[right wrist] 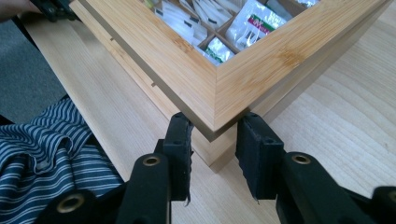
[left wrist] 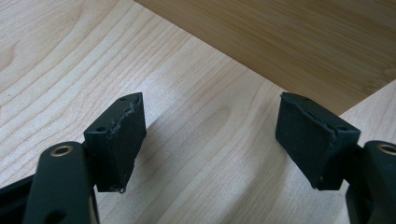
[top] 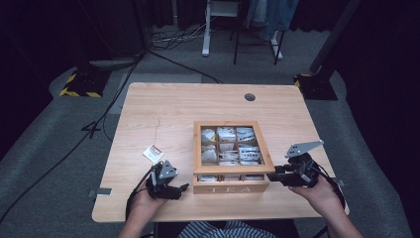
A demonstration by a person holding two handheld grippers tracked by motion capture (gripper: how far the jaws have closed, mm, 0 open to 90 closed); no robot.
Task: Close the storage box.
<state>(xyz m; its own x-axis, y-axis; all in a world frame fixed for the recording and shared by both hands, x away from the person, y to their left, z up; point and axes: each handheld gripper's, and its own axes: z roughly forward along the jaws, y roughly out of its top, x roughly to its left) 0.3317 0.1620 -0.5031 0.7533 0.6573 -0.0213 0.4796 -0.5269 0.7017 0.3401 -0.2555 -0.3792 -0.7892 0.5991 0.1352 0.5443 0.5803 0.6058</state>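
**Operator:** Tongs, right (right wrist: 215,128): jaws narrowed onto the near right corner of the lid (right wrist: 187,70), one pad on each face. The lid's front edge stands a little off the box, so I judge it held. Tongs, left (left wrist: 210,126): wide apart, empty, low over bare table beside the box's left front corner.

**Checker:** Risks, biggest item first?

**Operator:**
- Table (top: 168,104): smooth wood. With my left tongs not bracing, I expect the whole box could skid or turn if I lift.
- Tea box (top: 231,189): it stands at the near middle of the table, with "TEA" on the front wall. A one-corner lift could twist the lid or tip the box up with it.
- Lid: the grip is on a pointed corner, so the pads have little to bite. It could slip out and the lid would drop shut.

**Checker:** Contents?

**Operator:**
- Tea box: it is divided into three columns of small compartments. Each one I can make out holds pale sachets (top: 227,147). A few in the right gripper view carry red and green print. I cannot count them.
- Loose sachet (top: 153,153): it lies on the table, left of the box and apart from it.
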